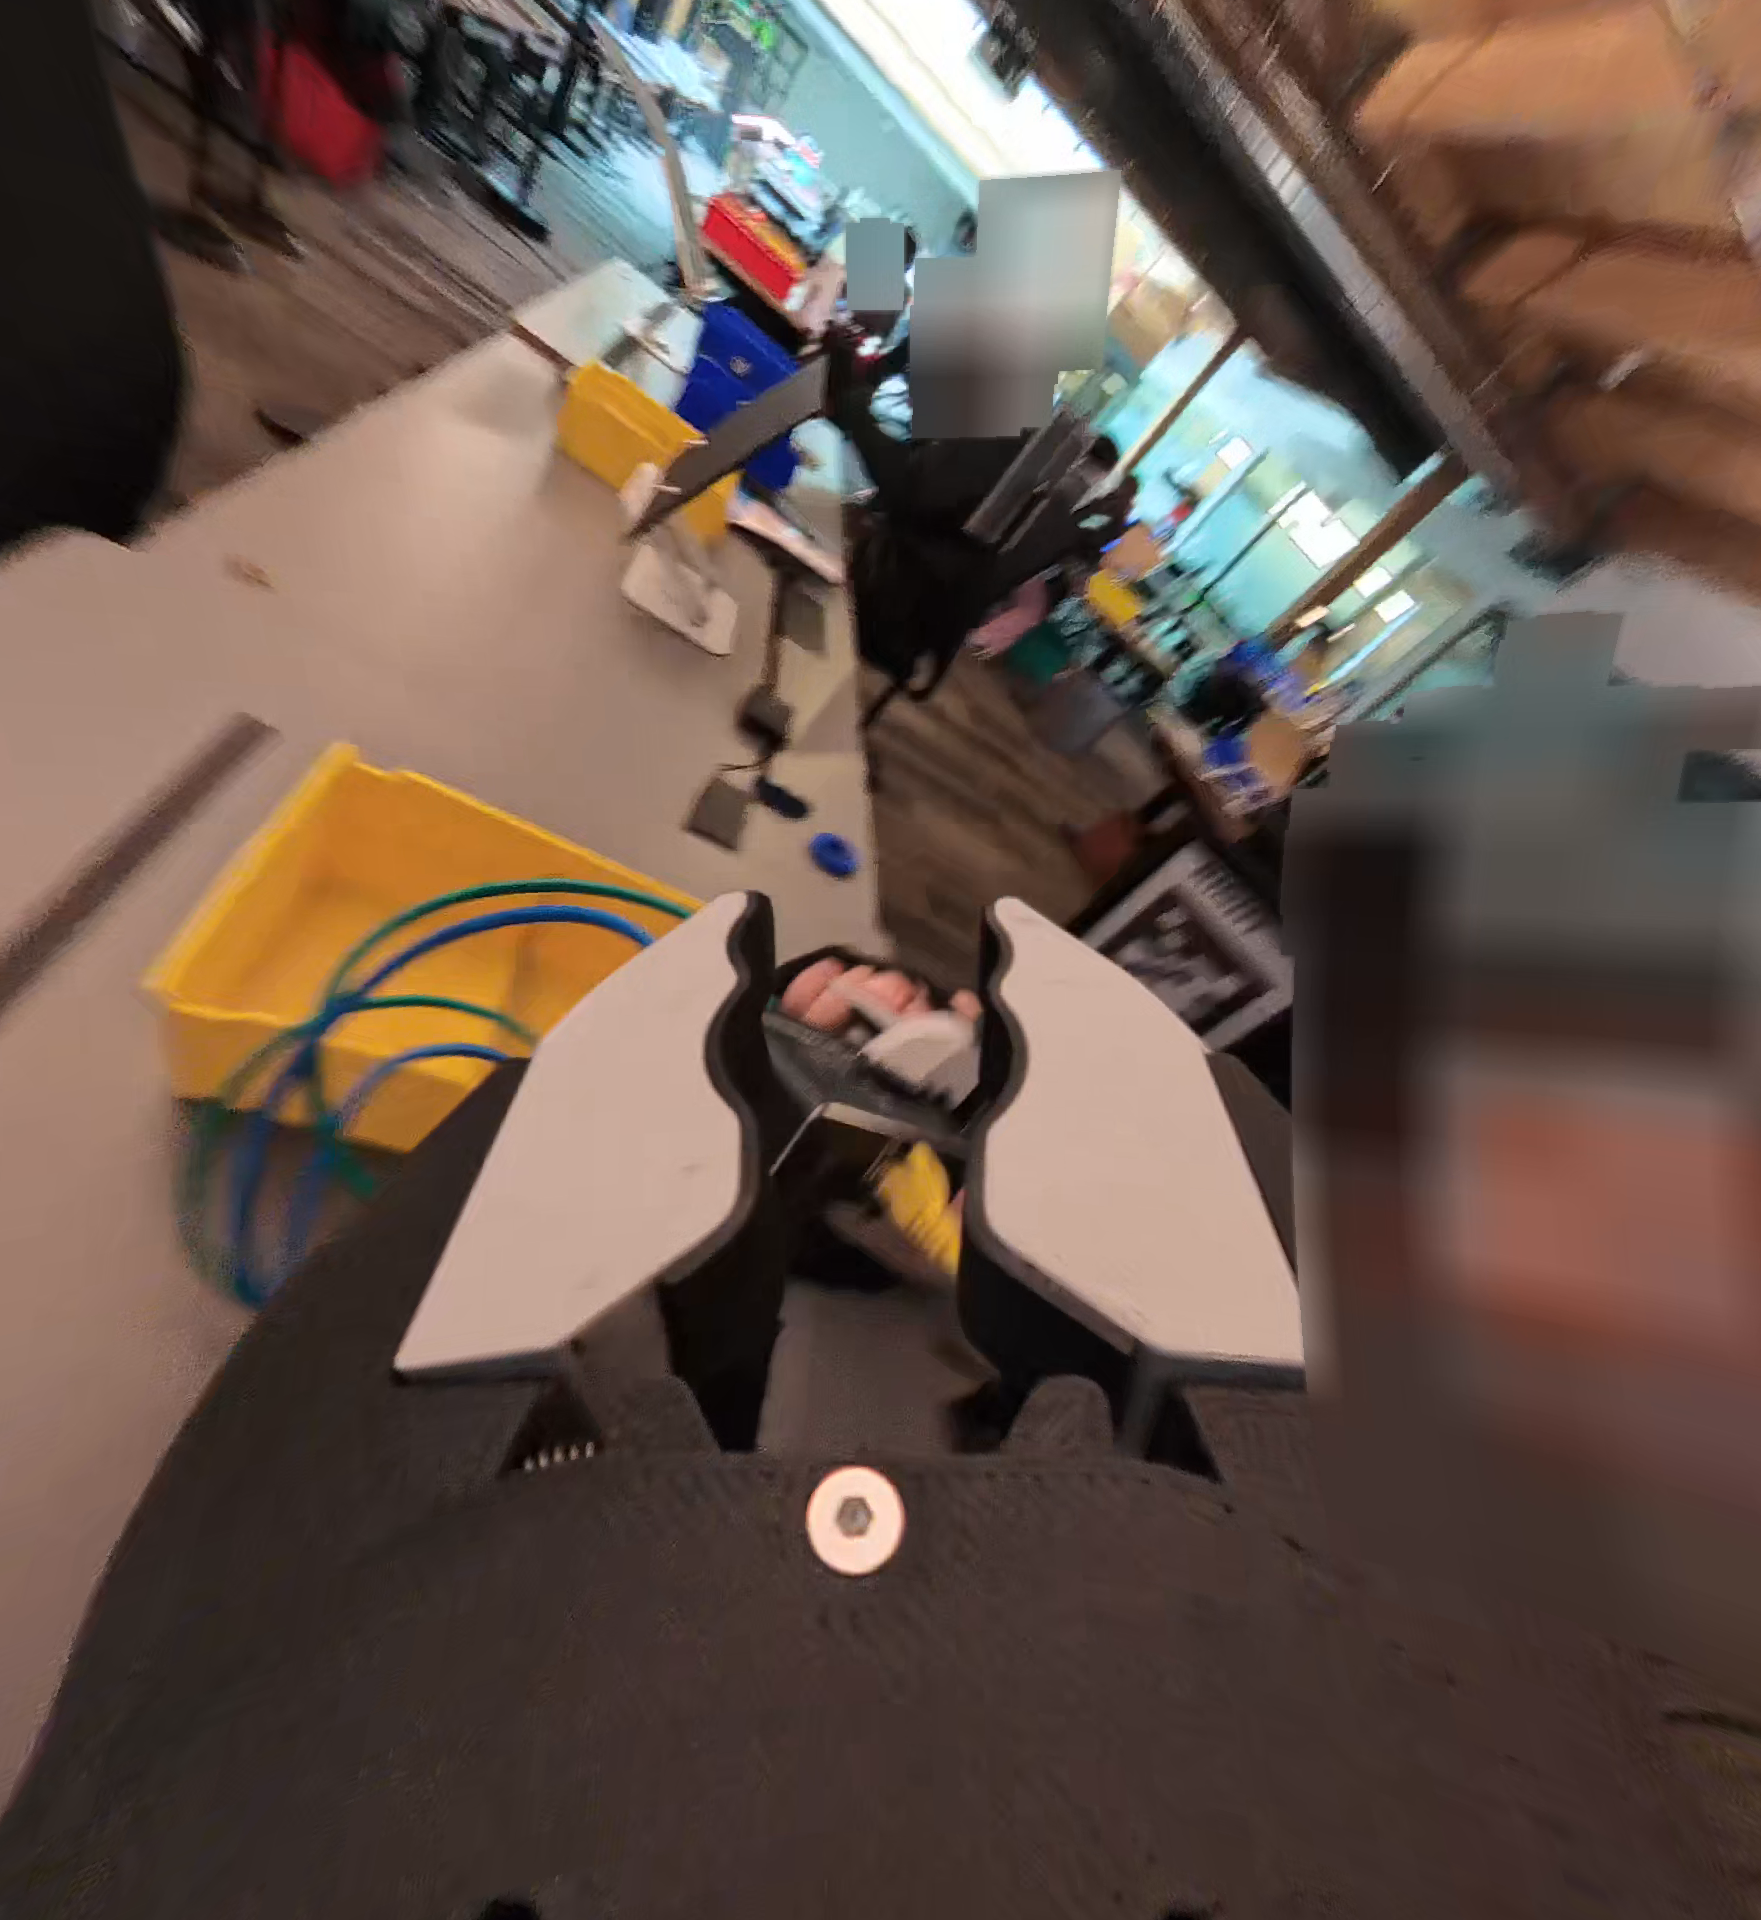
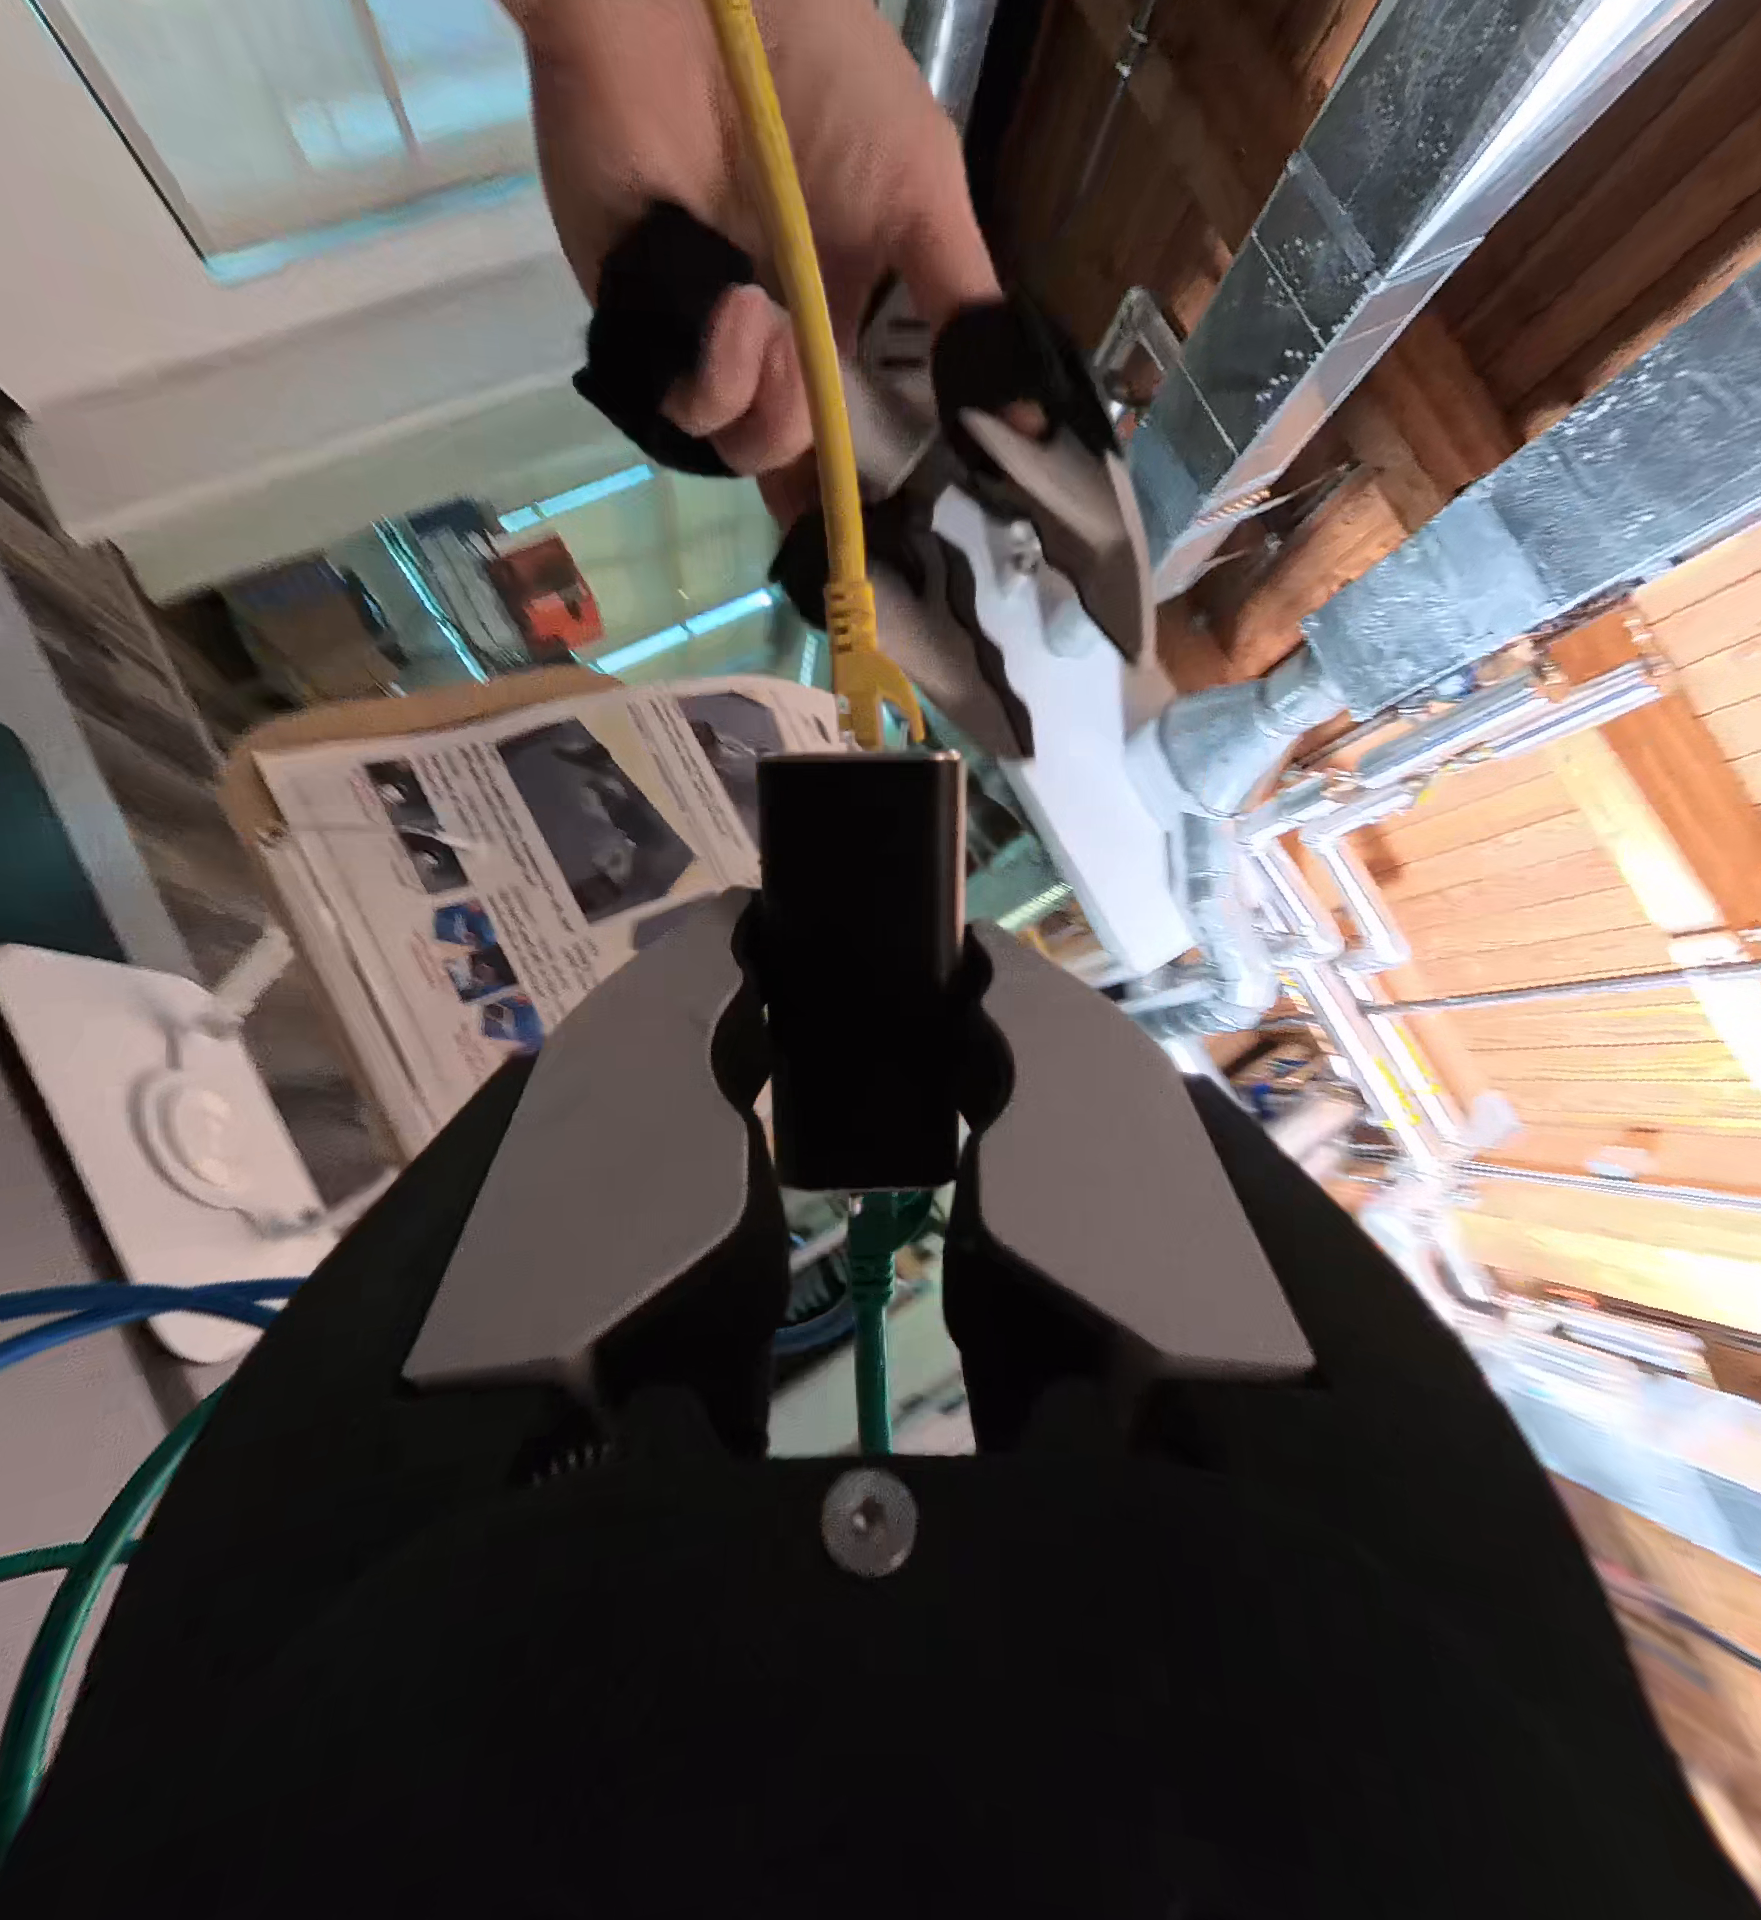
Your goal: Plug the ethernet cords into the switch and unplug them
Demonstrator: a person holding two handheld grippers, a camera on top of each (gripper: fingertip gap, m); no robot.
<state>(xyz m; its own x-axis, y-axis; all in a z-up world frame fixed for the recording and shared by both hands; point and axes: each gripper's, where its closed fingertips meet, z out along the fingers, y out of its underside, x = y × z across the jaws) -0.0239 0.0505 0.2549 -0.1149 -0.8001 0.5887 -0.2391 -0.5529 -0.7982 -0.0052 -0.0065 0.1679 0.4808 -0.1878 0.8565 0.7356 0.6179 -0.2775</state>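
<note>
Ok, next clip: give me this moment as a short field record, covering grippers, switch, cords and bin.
right gripper: shut on the black switch
yellow cord: its plug at the switch's far end
green cord: enters the switch's near end
left gripper: open, holding nothing
yellow bin: on the table, blue cords looping over it

Black switch [image 2: 860,966] held aloft with cords at both ends.

The small, dark, box-shaped switch stands on end, clamped at its sides. A yellow ethernet cord [image 2: 803,312] meets its far end, plug at the port; a green cord [image 2: 871,1340] is plugged into its near end. Blue cords [image 1: 481,930] loop over a yellow bin.
</note>
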